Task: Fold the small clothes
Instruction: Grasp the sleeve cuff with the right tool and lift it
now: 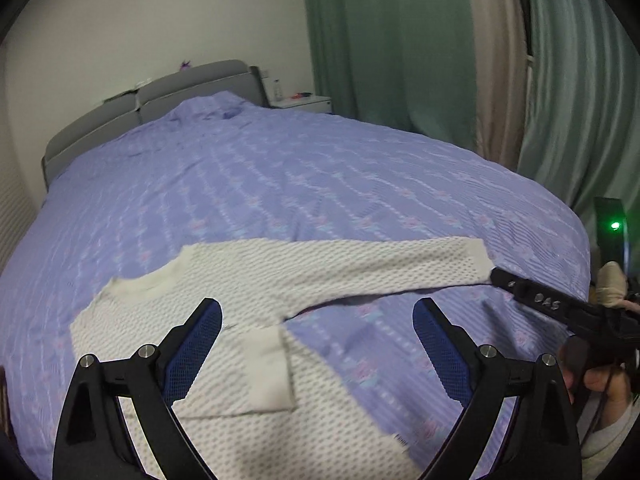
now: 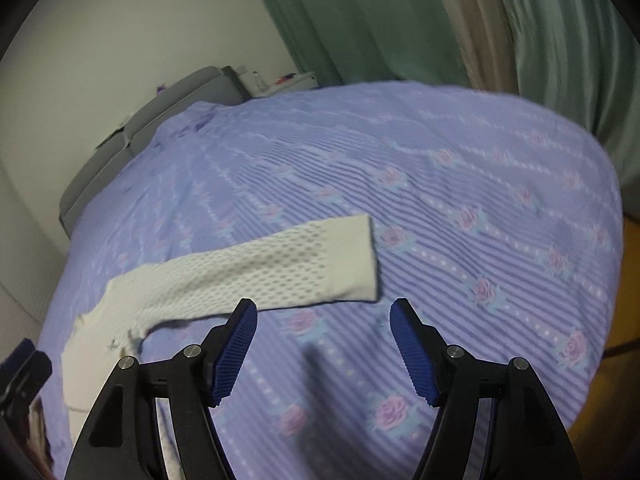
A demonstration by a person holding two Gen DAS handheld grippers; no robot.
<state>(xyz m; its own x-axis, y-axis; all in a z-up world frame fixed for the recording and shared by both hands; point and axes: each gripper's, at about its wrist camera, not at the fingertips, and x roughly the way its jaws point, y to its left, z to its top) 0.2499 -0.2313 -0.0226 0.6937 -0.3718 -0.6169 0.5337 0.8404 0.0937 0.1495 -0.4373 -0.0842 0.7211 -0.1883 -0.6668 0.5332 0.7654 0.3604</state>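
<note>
- The sweater [image 1: 248, 280], white open knit, lies flat on the bed [image 1: 280, 184], at the near edge, collar [image 1: 148, 284] to the left in the left wrist view.
- One sleeve [image 1: 380, 268] stretches straight out from the sweater's body toward the right; the other cuff [image 1: 266, 368] is already folded in over the body.
- The left claw [image 1: 316, 312] hangs above the sweater's body, released, jaws spread wide with nothing between them.
- The right claw [image 2: 323, 312] hovers just short of the stretched sleeve's cuff [image 2: 352, 260], also released and empty; in the left wrist view its finger tip appears just beside that cuff.
- Judged stage: one sleeve in, the long sleeve still to be folded across.
- Risk: the knit is loose and holey, so a claw tip could snag a loop and drag the whole sweater out of square.
- Risk: pinching too deep could catch the bed's purple cover along with the sleeve, lifting both.
- Risk: pulling the long sleeve across fast may disturb the folded cuff, since nothing pins the sweater's body.
</note>
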